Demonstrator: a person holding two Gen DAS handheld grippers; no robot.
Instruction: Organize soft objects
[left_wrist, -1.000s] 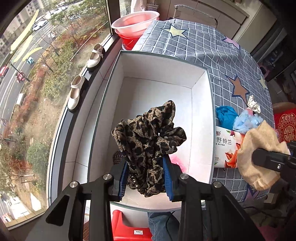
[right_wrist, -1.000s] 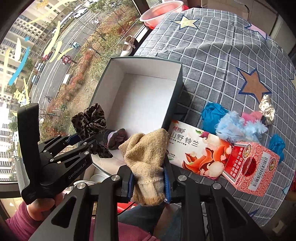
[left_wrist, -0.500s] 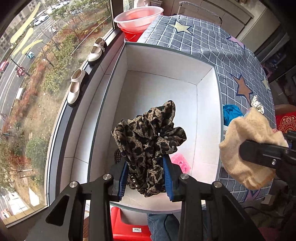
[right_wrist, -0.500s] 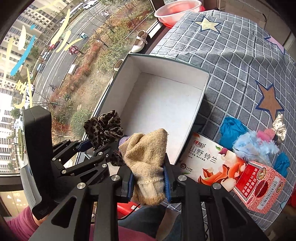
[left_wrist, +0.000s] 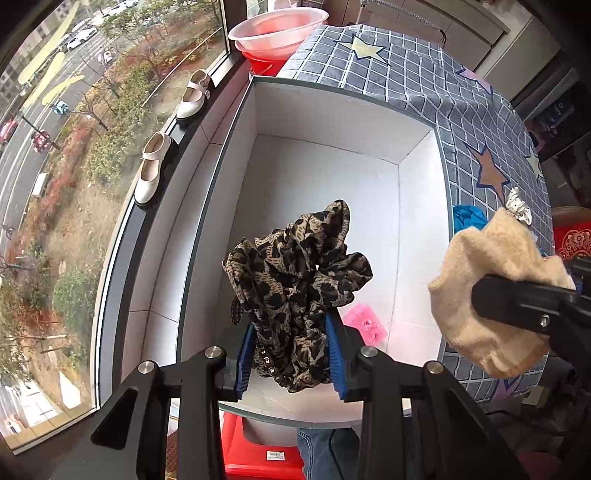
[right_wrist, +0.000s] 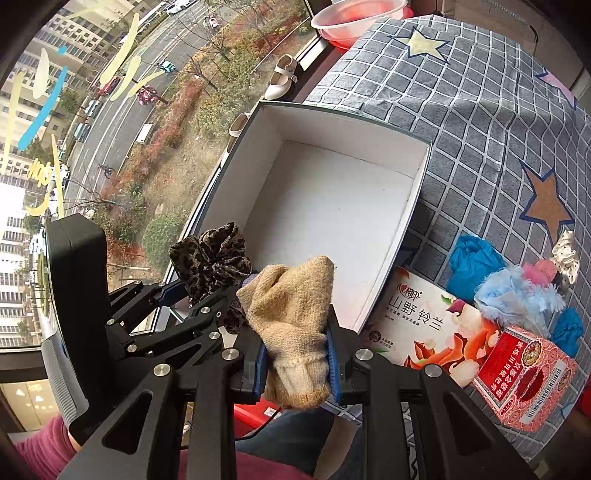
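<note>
My left gripper (left_wrist: 291, 354) is shut on a leopard-print scrunchie (left_wrist: 299, 280) and holds it over the near end of the open white box (left_wrist: 325, 122). A pink item (left_wrist: 365, 321) lies on the box floor near the front. My right gripper (right_wrist: 295, 362) is shut on a beige sock (right_wrist: 291, 314) and holds it above the box's near right corner; it also shows in the left wrist view (left_wrist: 495, 295). The left gripper with the scrunchie (right_wrist: 210, 258) shows at left in the right wrist view.
The box (right_wrist: 332, 192) sits on a grey checked tablecloth (right_wrist: 480, 110) beside a window. Right of it lie a flowered carton (right_wrist: 424, 325), a red carton (right_wrist: 524, 373), blue cloths (right_wrist: 472, 262), a fluffy blue item (right_wrist: 517, 295) and a white scrunchie (right_wrist: 565, 251). Shoes (left_wrist: 192, 96) stand on the sill.
Both grippers have moved forward toward the box. The right gripper with the sock has shifted left, from over the cartons to the box's near right corner.
</note>
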